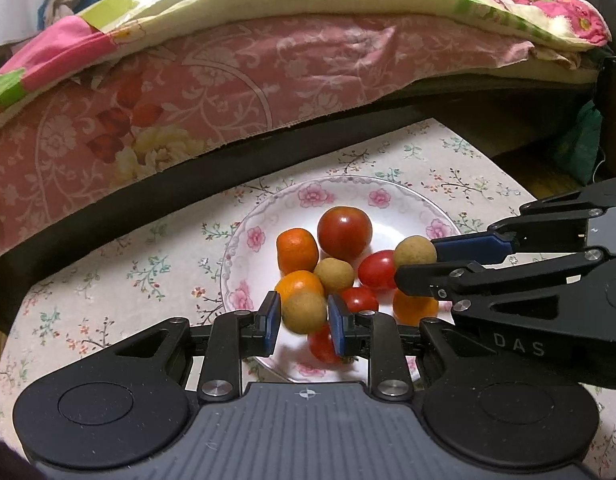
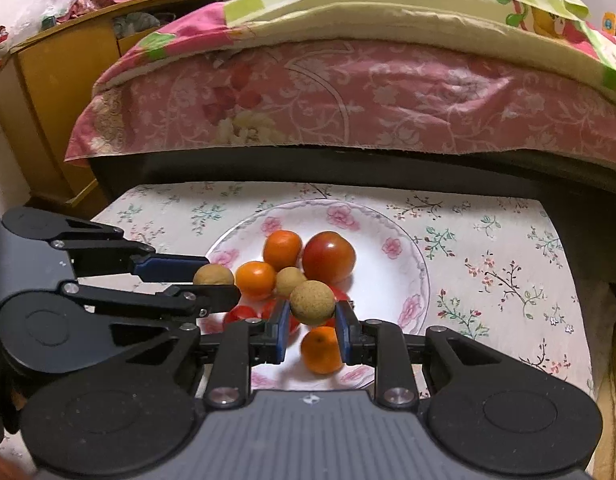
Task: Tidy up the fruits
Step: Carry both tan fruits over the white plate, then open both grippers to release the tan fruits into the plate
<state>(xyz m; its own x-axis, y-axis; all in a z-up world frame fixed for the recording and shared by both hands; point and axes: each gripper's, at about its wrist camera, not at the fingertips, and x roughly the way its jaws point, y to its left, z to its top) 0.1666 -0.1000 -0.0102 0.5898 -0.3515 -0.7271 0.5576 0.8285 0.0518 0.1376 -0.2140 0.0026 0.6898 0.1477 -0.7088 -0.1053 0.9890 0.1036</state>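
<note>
Left gripper (image 1: 304, 314) clamping 1 tan round fruit (image 1: 304, 312) above floral plate (image 1: 407, 204), right gripper (image 2: 312, 314) clamping another tan fruit (image 2: 312, 302) above it, oranges and tomatoes lying on plate

I held one round tan longan (image 1: 304, 312) in my left tool (image 1: 304, 322) and another tan longan (image 2: 311, 302) in my right tool (image 2: 312, 330), both above the floral plate (image 1: 391, 196). On it lay a large red tomato (image 1: 344, 233), small tomatoes, orange mandarins and a third longan (image 1: 333, 275).

Right hand-held gripper (image 2: 311, 330) clamps longan (image 2: 311, 302) above plate (image 2: 403, 248).
</note>
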